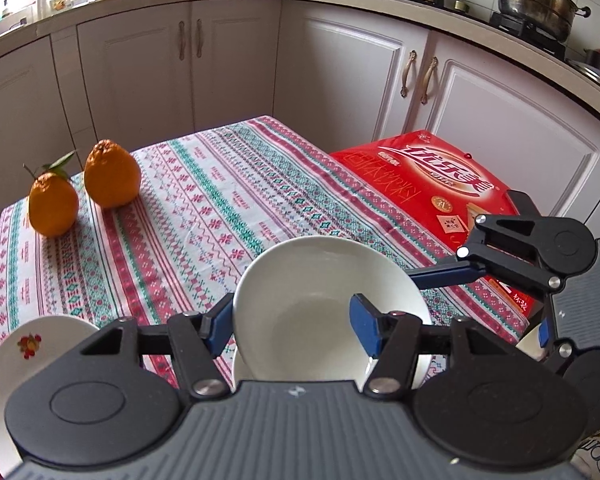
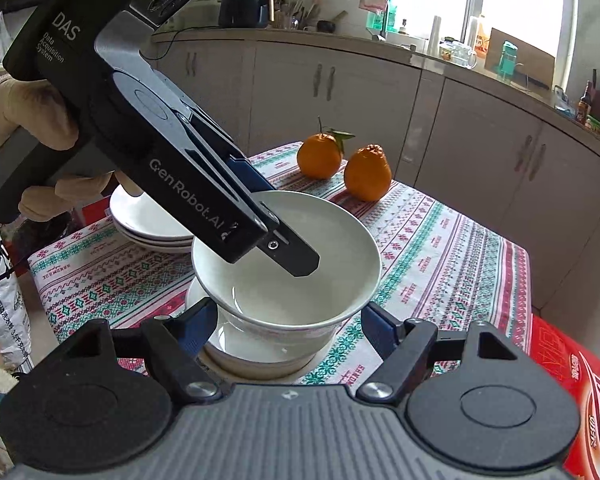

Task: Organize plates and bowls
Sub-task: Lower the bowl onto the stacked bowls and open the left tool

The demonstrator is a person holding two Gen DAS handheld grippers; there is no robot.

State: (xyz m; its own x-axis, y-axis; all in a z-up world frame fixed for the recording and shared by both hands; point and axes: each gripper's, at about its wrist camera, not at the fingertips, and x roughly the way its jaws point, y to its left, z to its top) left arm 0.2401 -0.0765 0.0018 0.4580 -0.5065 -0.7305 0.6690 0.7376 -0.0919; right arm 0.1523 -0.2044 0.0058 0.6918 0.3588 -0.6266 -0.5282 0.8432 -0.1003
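The left gripper (image 1: 294, 330) has the white bowl (image 1: 324, 304) pinched by its rim, one finger inside and one outside, hovering right over a second bowl (image 2: 256, 344) on the table (image 1: 204, 208). I'd lower it level so it nests instead of clinking. The right gripper (image 2: 286, 328) stands half open around the lower bowl, not pressing it. Stacked plates (image 2: 148, 220) sit just left of the bowl, oranges (image 2: 366, 178) well behind, table edge near.
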